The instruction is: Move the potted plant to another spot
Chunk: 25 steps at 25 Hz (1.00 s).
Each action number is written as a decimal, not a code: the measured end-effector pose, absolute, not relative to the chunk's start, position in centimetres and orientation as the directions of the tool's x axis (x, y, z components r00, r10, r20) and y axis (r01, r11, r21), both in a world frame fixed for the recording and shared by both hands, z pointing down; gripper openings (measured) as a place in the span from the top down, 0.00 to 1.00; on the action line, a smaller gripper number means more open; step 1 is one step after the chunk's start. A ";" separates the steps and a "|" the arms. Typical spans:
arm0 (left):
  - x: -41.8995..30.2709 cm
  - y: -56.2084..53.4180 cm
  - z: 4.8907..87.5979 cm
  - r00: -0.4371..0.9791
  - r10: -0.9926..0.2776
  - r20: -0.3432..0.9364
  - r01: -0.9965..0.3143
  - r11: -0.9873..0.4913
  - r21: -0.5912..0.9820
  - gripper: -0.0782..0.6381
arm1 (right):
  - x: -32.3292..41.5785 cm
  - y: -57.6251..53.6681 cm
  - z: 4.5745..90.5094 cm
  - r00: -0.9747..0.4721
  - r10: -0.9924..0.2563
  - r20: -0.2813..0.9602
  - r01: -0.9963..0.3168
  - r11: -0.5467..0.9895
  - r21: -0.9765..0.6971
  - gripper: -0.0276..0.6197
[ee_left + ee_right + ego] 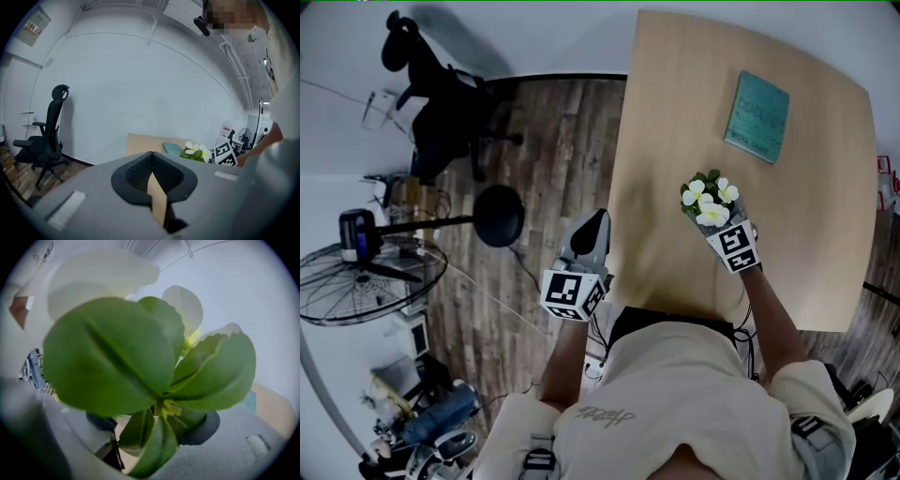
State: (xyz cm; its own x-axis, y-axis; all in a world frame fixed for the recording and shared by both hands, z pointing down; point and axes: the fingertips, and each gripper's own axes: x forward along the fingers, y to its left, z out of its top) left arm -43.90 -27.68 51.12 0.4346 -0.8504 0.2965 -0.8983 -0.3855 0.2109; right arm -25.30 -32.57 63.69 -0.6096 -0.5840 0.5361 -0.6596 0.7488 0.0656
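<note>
Right gripper: jaws set wide and clamped on the pot of the potted plant; pale pot wall sits between the two dark pads.

Plant: broad scalloped green leaves crowd the right gripper view, with white petals and yellowish centres above them. Head view puts it at lower centre of the table, a little in from the near edge. Pot base hidden by the flowers, so cannot tell whether it touches the wood or is lifted.

Left gripper: jaws closed together, nothing in them. In the head view it hangs over the floor, just outside the table's left edge.

Room: bare wood from the plant across to that left edge, and beyond the plant toward frame top. Teal book at upper right of the table, well apart from the plant. Off the table at frame left: black stool, fan, office chair
</note>
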 end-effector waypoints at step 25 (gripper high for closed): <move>-51.0 -29.5 54.5 0.414 -0.835 0.363 -0.907 -0.345 0.241 0.86 | -34.8 -38.2 72.1 -0.591 -0.544 0.596 -0.644 0.763 0.058 0.43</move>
